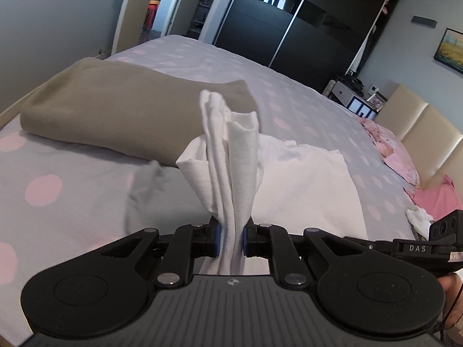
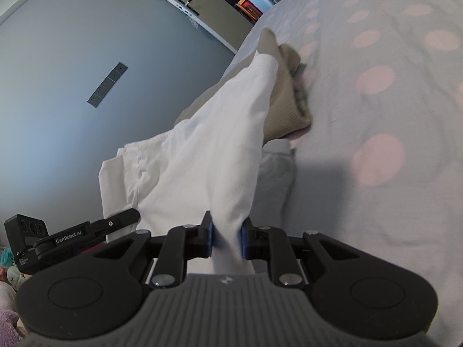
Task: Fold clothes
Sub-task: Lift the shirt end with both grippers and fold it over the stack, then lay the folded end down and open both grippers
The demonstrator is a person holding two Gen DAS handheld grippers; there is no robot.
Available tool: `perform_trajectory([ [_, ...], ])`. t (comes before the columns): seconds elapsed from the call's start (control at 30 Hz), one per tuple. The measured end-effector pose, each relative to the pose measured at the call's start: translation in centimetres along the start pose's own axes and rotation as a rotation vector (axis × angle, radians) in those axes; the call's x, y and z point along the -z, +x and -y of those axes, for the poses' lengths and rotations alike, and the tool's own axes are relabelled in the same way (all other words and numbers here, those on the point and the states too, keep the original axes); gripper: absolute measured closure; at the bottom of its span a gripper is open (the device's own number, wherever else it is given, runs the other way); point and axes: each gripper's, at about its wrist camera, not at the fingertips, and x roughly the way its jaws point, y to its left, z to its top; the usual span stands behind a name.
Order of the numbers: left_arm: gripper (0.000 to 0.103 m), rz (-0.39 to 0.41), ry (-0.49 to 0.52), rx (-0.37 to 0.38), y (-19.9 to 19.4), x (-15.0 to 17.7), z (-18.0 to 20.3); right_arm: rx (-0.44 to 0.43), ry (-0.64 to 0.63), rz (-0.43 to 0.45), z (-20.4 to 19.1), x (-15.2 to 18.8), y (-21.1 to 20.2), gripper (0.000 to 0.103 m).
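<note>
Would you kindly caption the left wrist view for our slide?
Left gripper shut on bunched white garment above spotted bedsheet, beige folded blanket behind.

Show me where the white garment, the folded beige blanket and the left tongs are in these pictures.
white garment (image 1: 303, 179), left wrist view, on its flat part lying on the bed.
folded beige blanket (image 1: 115, 107), left wrist view, on its top face.
left tongs (image 1: 231, 238), left wrist view, midway between the tips, shut on the white cloth.

White garment (image 1: 231, 167) — tan blanket (image 1: 115, 107) — grey, pink-dotted bedsheet (image 1: 58, 190).

Home bedroom; bed (image 1: 72, 179), wardrobe (image 1: 289, 29)
</note>
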Motion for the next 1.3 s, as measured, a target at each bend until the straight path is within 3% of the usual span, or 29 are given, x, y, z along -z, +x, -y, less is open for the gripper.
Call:
perform_trajectory([
  [0.4, 0.092, -0.08, -0.073, 0.017, 6.7, -2.7, -8.6, 0.022, 0.014, -0.065, -2.0, -1.4, 9.7, 0.083],
  [0.77, 0.09, -0.123, -0.159, 0.059, 11.8, -0.7, -13.2, 0.074, -0.006, -0.097, 0.7, -0.7, 12.7, 0.083],
  [0.87, 0.085, -0.115, -0.165, 0.048, 12.0, -0.4, -13.4, 0.082, -0.013, -0.105, 1.4, -0.6, 13.4, 0.083],
  [1.07, 0.074, -0.047, -0.118, -0.06, 9.9, -0.1, -12.1, 0.093, -0.07, -0.104, 0.8, -1.3, 12.3, 0.079],
  [1.17, 0.074, 0.026, -0.096, -0.122, 6.8, -0.4, -12.2, 0.134, -0.116, -0.072, 0.4, -1.7, 10.9, 0.062],
  [1.27, 0.074, 0.081, -0.078, -0.128, 5.0, -0.9, -11.1, 0.165, -0.183, -0.039, -0.1, -2.5, 10.2, 0.064],
  [1.3, 0.074, 0.094, -0.069, -0.124, 4.7, -1.1, -10.7, 0.173, -0.208, -0.033, -0.4, -2.8, 10.4, 0.071],
])
